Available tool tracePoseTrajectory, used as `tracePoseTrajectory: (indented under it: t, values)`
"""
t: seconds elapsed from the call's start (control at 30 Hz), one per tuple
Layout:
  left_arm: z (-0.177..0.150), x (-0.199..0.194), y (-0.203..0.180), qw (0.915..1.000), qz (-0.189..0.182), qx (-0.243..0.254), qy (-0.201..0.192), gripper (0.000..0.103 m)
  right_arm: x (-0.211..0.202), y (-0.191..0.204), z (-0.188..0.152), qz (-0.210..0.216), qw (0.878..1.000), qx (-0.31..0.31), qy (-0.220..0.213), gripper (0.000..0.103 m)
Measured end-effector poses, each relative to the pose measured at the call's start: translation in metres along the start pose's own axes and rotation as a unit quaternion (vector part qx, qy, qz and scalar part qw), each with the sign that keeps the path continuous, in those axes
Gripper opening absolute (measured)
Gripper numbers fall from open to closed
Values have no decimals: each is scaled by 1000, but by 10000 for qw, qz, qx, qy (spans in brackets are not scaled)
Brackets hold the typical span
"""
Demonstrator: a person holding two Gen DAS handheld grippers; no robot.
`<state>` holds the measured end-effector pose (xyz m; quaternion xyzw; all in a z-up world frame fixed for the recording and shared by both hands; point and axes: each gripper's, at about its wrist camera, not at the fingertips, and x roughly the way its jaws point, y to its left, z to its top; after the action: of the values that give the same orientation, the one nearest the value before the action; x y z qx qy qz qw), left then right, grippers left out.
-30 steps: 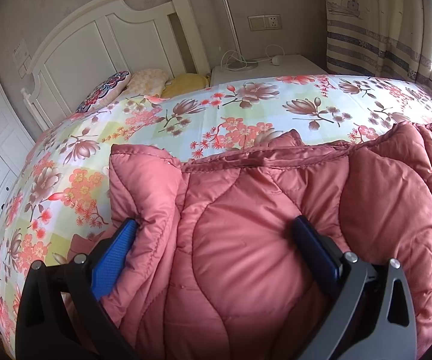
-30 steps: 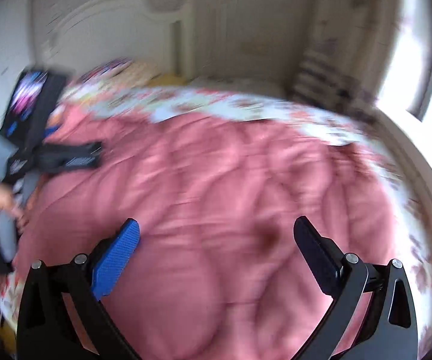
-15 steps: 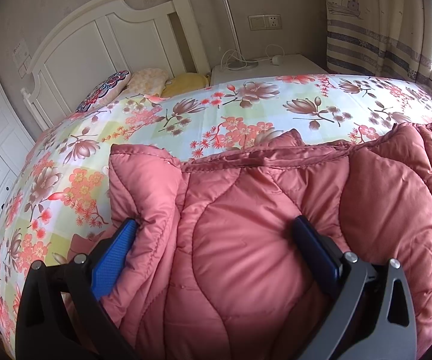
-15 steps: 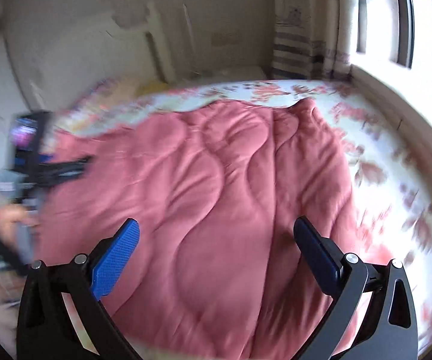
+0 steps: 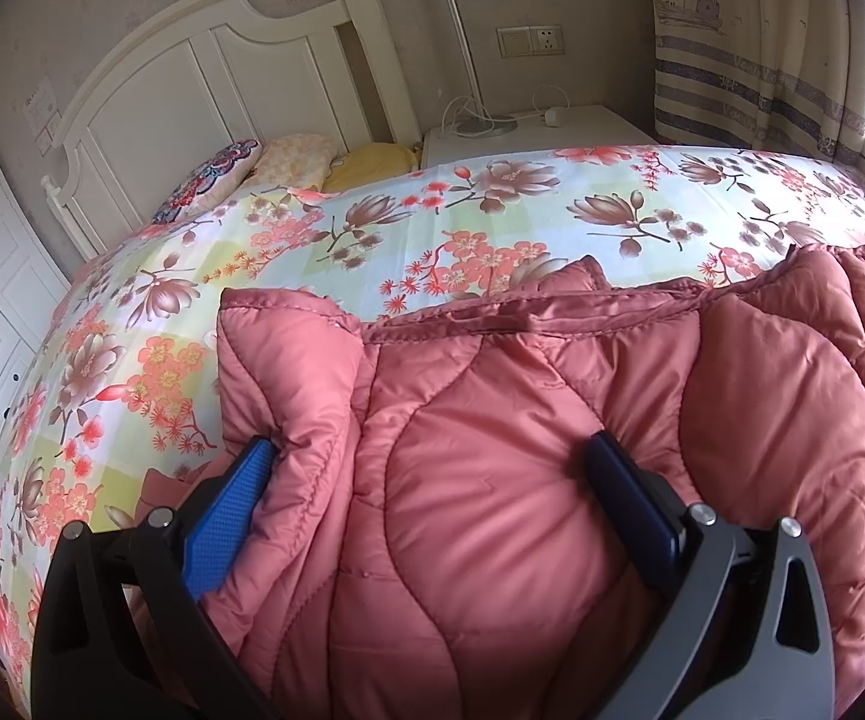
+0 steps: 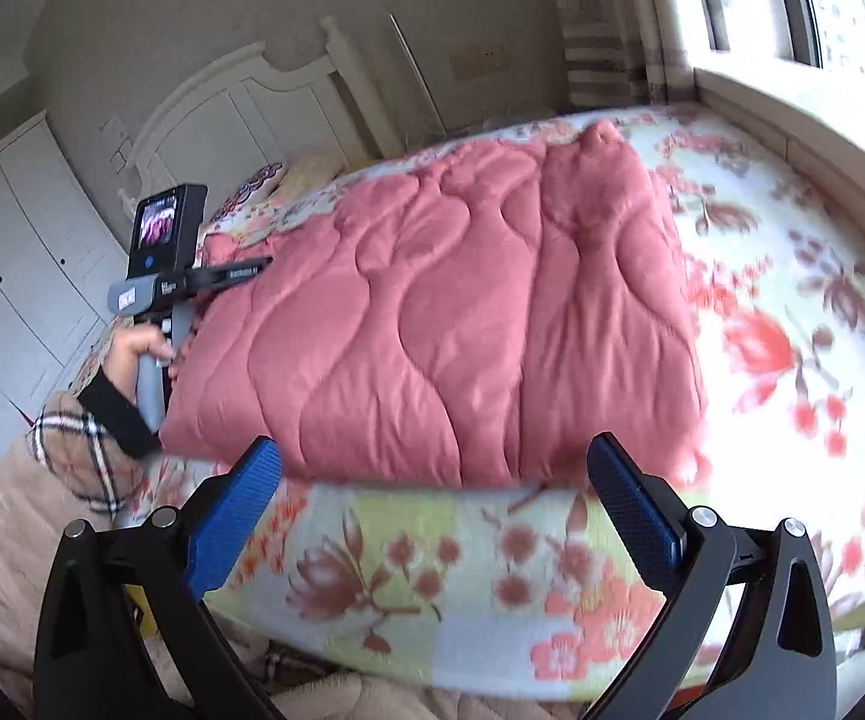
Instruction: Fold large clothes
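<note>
Left gripper (image 5: pixel 426 468) sits spread wide around a bulge of the puffy pink quilted jacket (image 5: pixel 552 450), not clamped. Right gripper (image 6: pixel 432 468) hangs open and empty, jacket lying up-frame on the floral-sheeted bed (image 6: pixel 792 312).

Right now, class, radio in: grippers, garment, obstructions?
Left gripper open, pressed into pink quilted coat. Right gripper open, empty, off the near hem. Coat folded on floral bed. Nothing blocking.

A salmon-pink quilted coat (image 5: pixel 522 450) on a floral bedsheet (image 5: pixel 324 228) of coral and brown blooms, beneath a white headboard (image 5: pixel 192 78) and blue-striped curtain (image 5: pixel 750 60).
</note>
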<state>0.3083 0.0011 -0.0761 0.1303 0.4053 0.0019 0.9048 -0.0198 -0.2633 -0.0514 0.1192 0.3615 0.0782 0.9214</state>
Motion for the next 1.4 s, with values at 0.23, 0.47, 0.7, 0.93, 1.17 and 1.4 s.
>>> tracePoseTrajectory:
  t: [0.23, 0.47, 0.7, 0.93, 1.17, 1.4]
  values:
    - [18, -85, 49, 9846, 31, -1085, -1368, 101, 47, 13, 7, -809, 9953, -501, 202, 99]
    - [12, -82, -10, 9869, -1351, 31, -881, 101, 58, 12, -1, -890, 9933, -667, 308, 99]
    - [-1, -5, 31, 9737, -1978, -1052, 416, 101, 54, 15, -5, -871, 9912, -881, 456, 99]
    - [20, -8, 55, 9908, -1197, -616, 130, 101, 43, 31, 71, -934, 9893, -1106, -184, 98]
    - [9, 28, 76, 9813, -1551, -1055, 424, 101, 145, -20, 162, -1529, 9833, -834, 526, 98]
    - [3, 31, 80, 9758, -1796, -1199, 352, 101, 194, -107, 149, -828, 9881, 768, 1042, 99]
